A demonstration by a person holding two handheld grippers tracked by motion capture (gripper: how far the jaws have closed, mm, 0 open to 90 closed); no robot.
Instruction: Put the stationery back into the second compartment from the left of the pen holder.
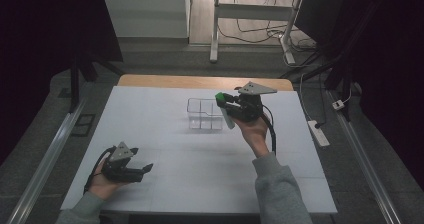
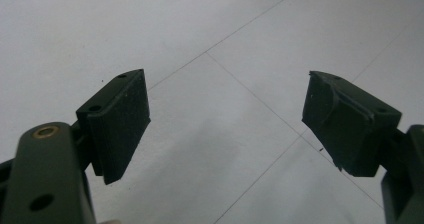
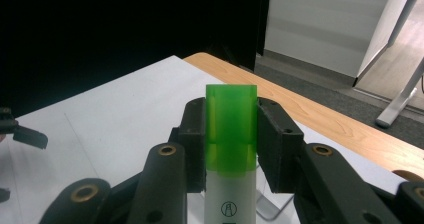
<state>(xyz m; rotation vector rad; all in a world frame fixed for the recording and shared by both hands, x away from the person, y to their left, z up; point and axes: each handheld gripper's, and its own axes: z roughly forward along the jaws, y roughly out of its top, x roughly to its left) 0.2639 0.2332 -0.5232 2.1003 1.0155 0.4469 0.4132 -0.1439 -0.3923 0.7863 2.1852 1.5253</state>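
We hold the right gripper (image 1: 226, 102) raised beside the clear divided box (image 1: 205, 114), its jaws clamped on a green-capped marker (image 3: 231, 149) just at the cap and the top of the white barrel. In the high view the marker (image 1: 224, 109) hangs cap up and barrel down, tilted, its lower end just beside the box's right wall; we cannot tell whether it touches the rim. The left gripper (image 1: 145, 168) rests low near the front left of the white table (image 1: 165, 159), well apart from the box, jaws spread wide with nothing between them, bare tabletop beyond the pads (image 2: 122, 119). We judge the step in hand to be setting the marker into one compartment of the box. To do it well, we bring the barrel closer to upright first, carry its lower end over the near-right compartment and clear of the dividers, then lower slowly. We release only once the end is well inside the walls. The box is light and clear, so a knock on its rim could shift or tip it; the free left gripper could steady it if needed.
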